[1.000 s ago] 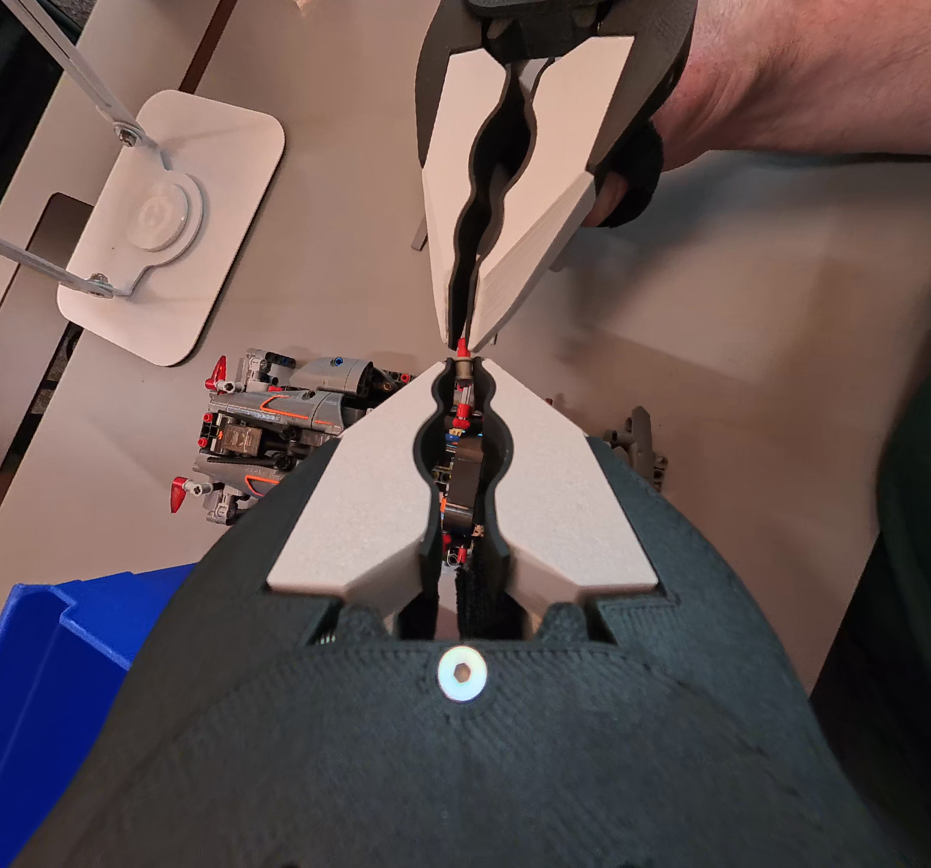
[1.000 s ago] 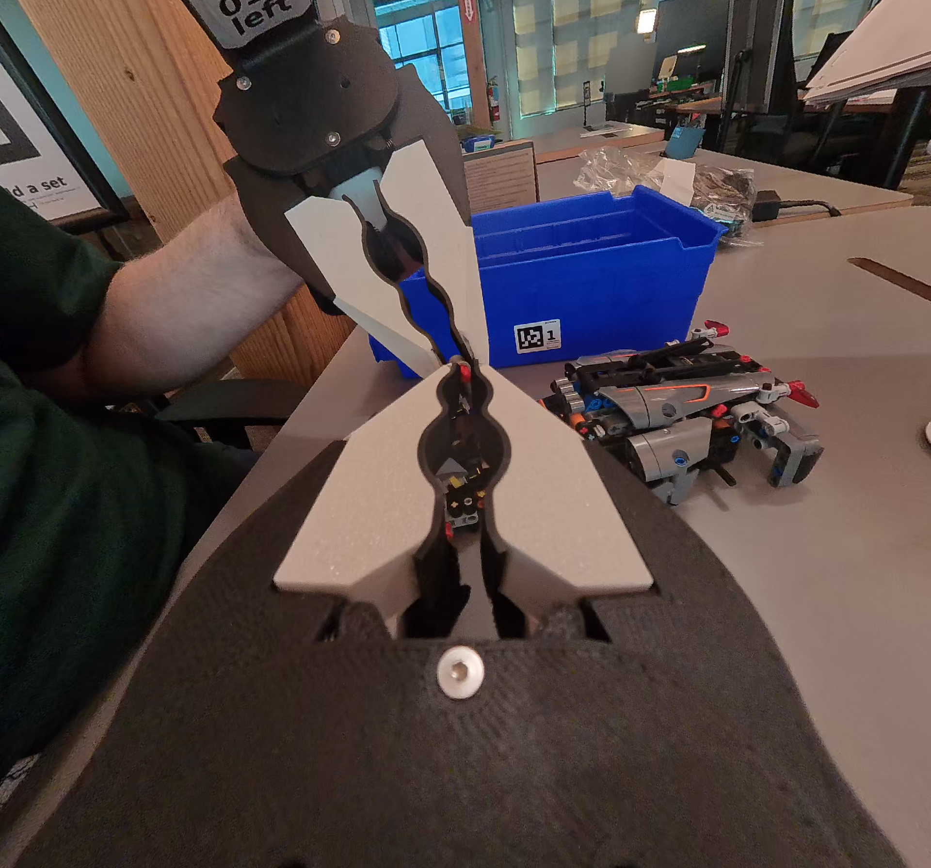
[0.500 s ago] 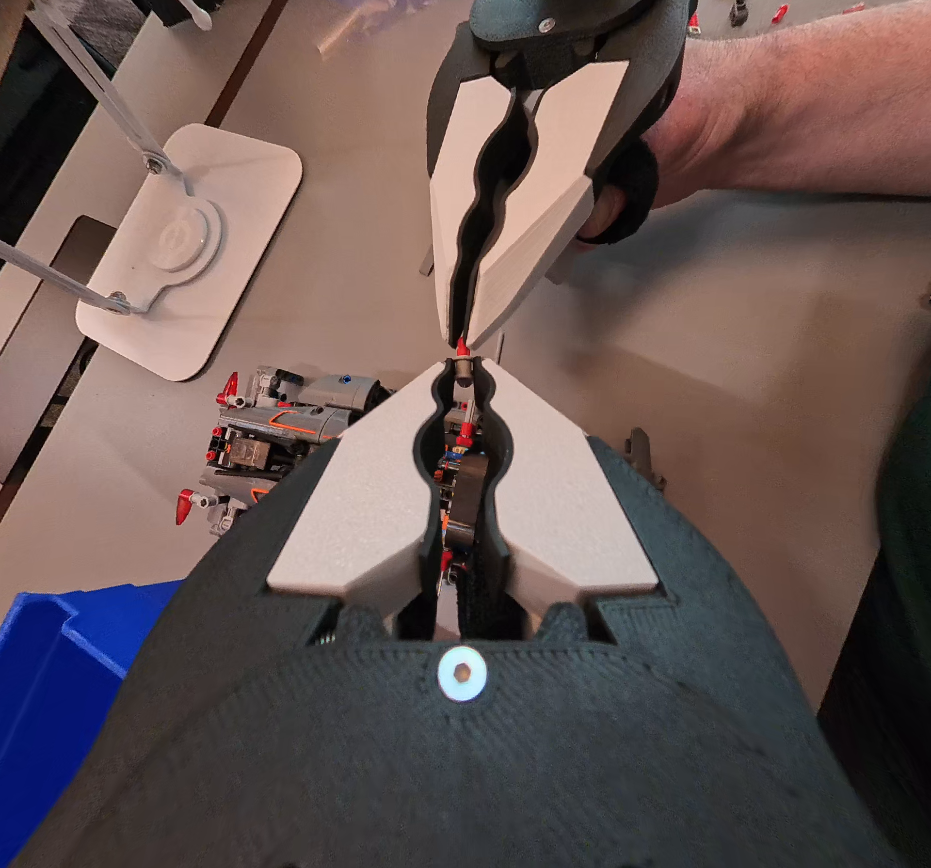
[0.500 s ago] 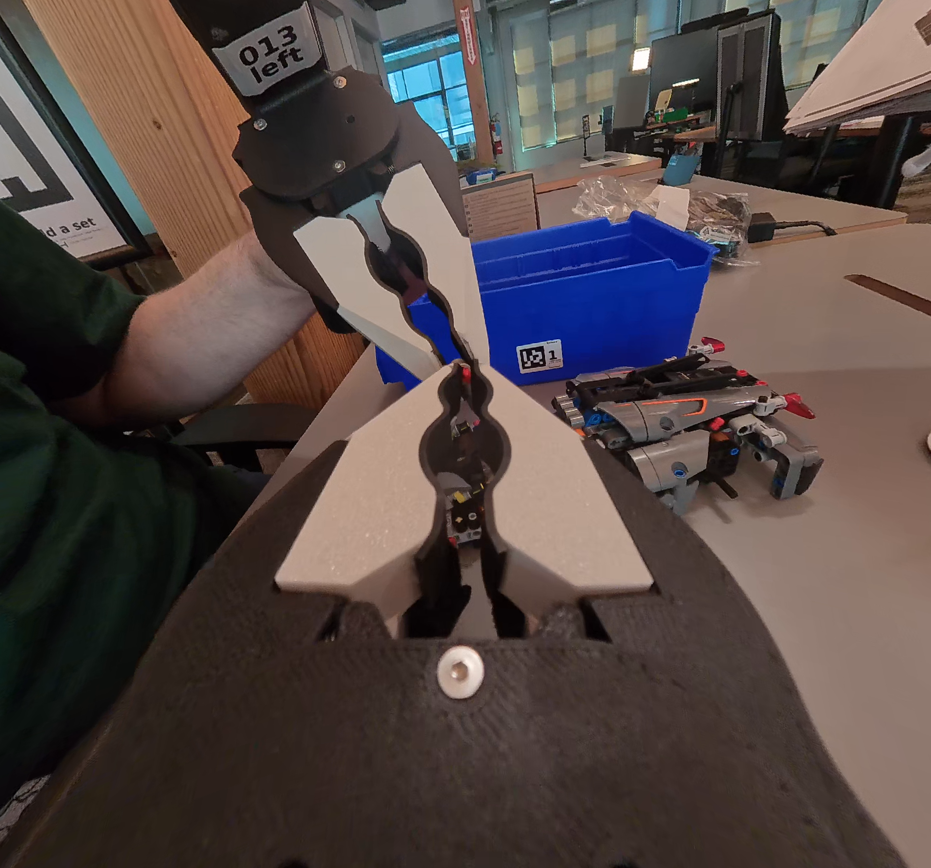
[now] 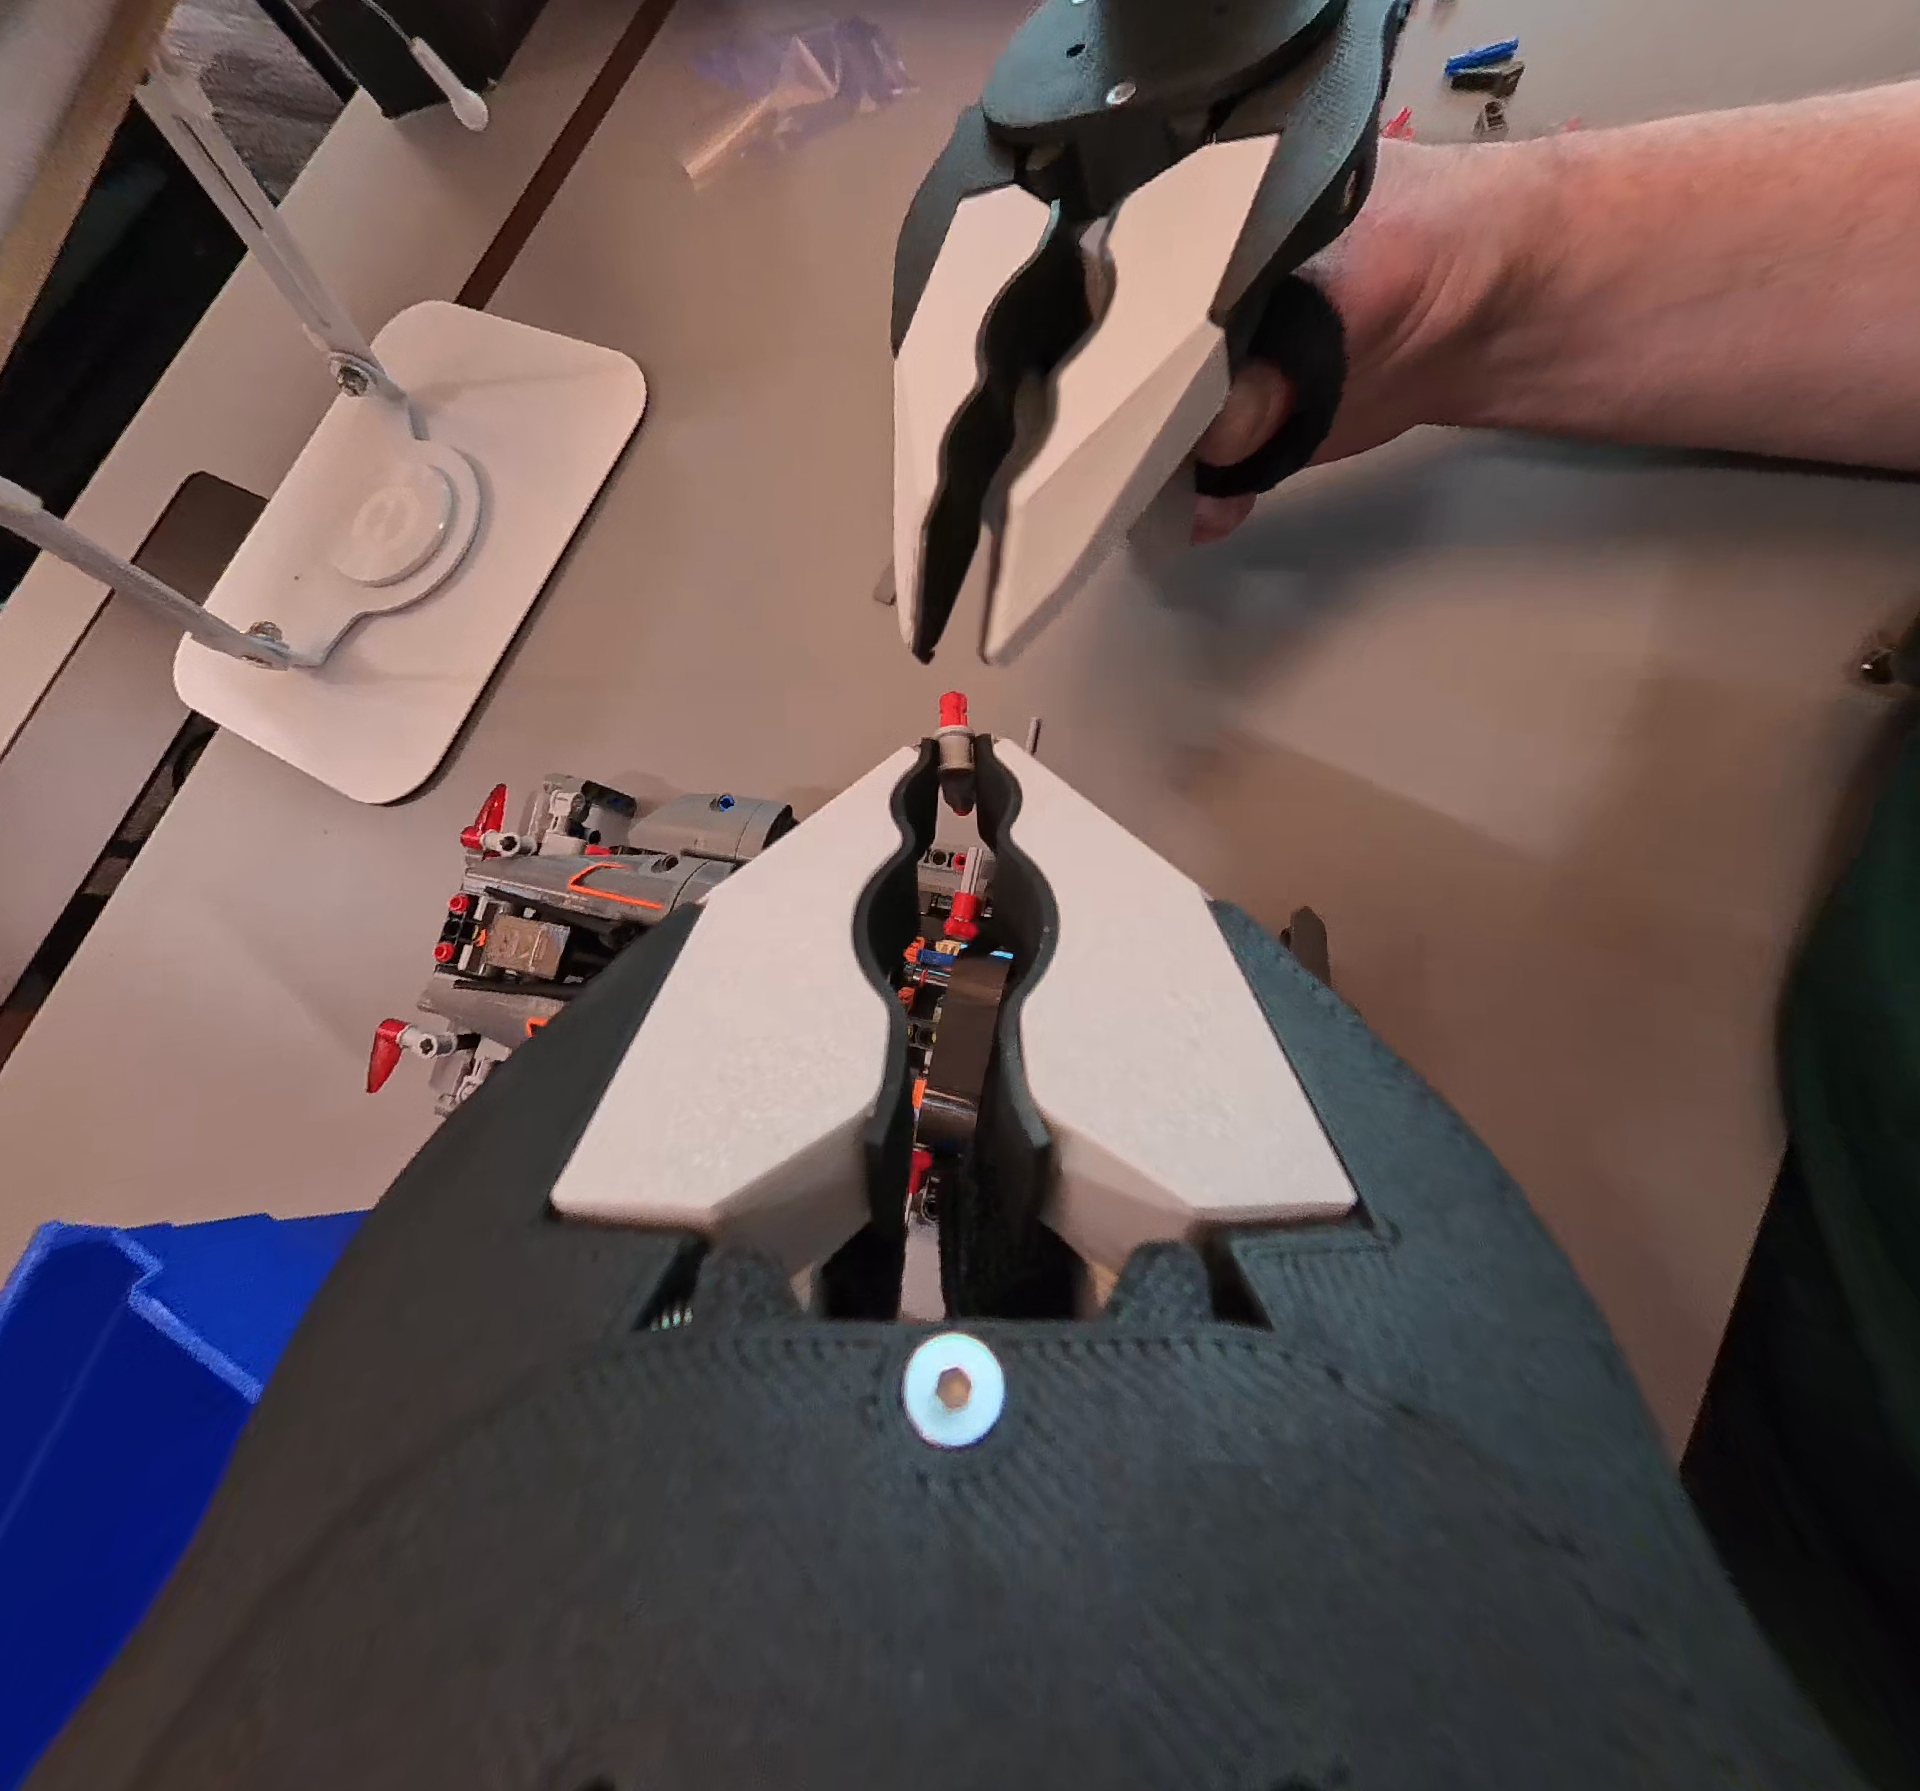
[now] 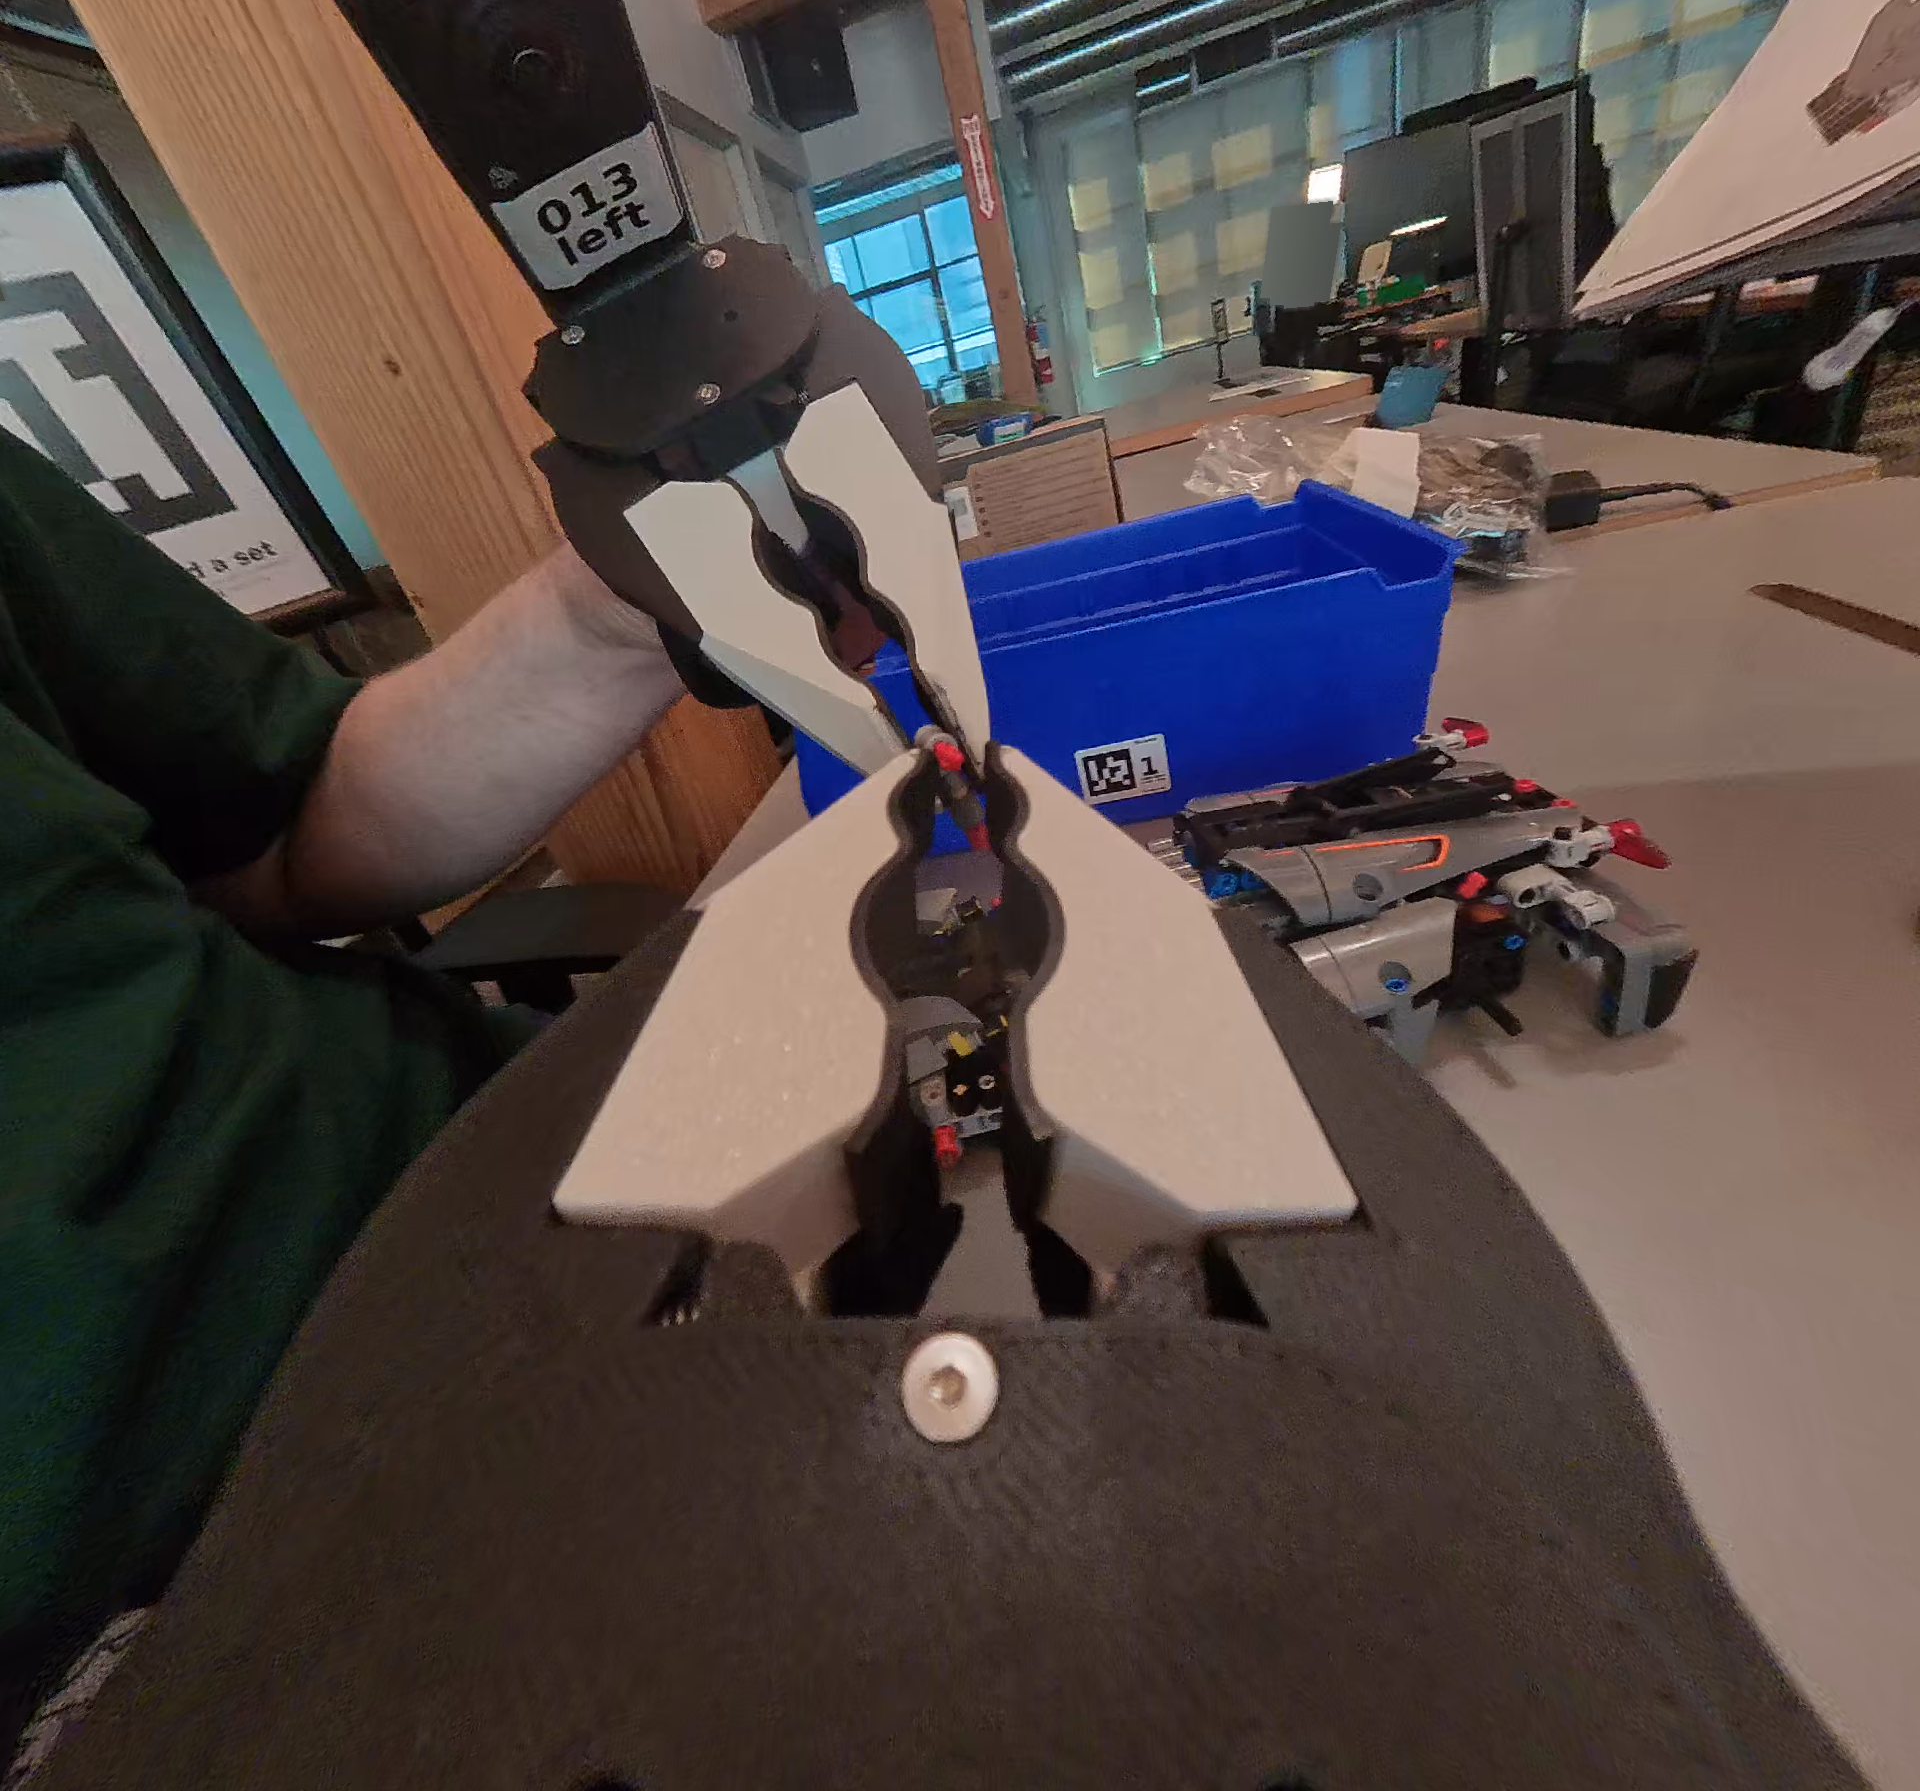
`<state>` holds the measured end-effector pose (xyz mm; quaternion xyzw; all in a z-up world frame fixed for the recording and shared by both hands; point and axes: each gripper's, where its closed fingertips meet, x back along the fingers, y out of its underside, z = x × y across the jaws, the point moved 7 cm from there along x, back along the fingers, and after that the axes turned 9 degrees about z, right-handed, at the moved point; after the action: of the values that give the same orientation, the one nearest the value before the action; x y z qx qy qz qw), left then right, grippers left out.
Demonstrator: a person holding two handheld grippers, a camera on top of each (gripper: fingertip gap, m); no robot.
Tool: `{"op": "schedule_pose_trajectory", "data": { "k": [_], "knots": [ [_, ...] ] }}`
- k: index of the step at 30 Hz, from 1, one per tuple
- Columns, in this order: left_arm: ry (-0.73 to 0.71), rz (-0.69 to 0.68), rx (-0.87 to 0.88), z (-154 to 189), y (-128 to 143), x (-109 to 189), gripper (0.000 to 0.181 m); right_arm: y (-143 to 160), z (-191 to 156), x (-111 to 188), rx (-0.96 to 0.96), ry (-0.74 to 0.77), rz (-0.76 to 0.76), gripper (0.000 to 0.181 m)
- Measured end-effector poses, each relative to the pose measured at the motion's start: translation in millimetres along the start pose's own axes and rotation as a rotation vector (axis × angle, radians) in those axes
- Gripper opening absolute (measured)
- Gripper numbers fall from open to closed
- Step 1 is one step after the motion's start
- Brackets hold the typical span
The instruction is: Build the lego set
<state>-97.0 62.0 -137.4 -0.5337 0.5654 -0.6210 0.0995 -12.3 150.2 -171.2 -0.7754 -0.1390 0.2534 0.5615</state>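
The left tool [image 5: 954, 754] is gripping a small grey-and-red pin [image 5: 953, 731] at its very tips, its jaws pinched together on it, with the red end sticking out forward. In the right wrist view that pin [image 6: 943, 756] is sitting right at the right tool's tips. The right tool [image 5: 951, 645] is hanging just beyond the pin, not touching it, its jaws slightly parted and holding nothing. A hand [image 5: 1455, 328] is holding it. The grey lego model [image 6: 1434, 900] with orange stripes and red tips is lying on the table [image 5: 1351, 702], below and left of the left tool, near the blue bin [image 6: 1226, 640]. A white stand base [image 5: 416, 536] is resting farther left.
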Motion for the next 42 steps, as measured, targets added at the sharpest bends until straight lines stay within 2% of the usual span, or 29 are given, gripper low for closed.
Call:
{"op": "schedule_pose_trajectory", "data": {
  "k": [9,15,24,35,39,42],
  "knots": [
    [0.039,-0.03,-0.023,6.1,1.5,-4.3,0.005,7.5,-4.9,-6.5,-0.018,-0.048,-0.054,0.006],
    [0.048,0.0,-0.014,6.5,-0.3,-3.0,0.005,5.7,-6.0,-5.9,-0.022,-0.056,-0.052,0.003],
    [0.049,0.095,0.021,4.2,-7.5,-1.3,0.006,-3.3,-5.9,-2.0,-0.07,-0.081,0.044,0.002],
    [0.06,0.091,0.042,4.4,-2.9,-8.5,0.0,-13.5,-4.8,4.4,-0.148,-0.112,0.152,0.002],
    [0.06,0.135,0.081,3.0,-6.0,-12.0,0.014,-17.0,-2.4,7.8,-0.205,-0.133,0.21,0.001],
    [0.07,0.168,0.097,3.5,-8.6,-14.0,0.014,-19.1,-0.4,11.1,-0.23,-0.141,0.237,0.0]
  ]
}}
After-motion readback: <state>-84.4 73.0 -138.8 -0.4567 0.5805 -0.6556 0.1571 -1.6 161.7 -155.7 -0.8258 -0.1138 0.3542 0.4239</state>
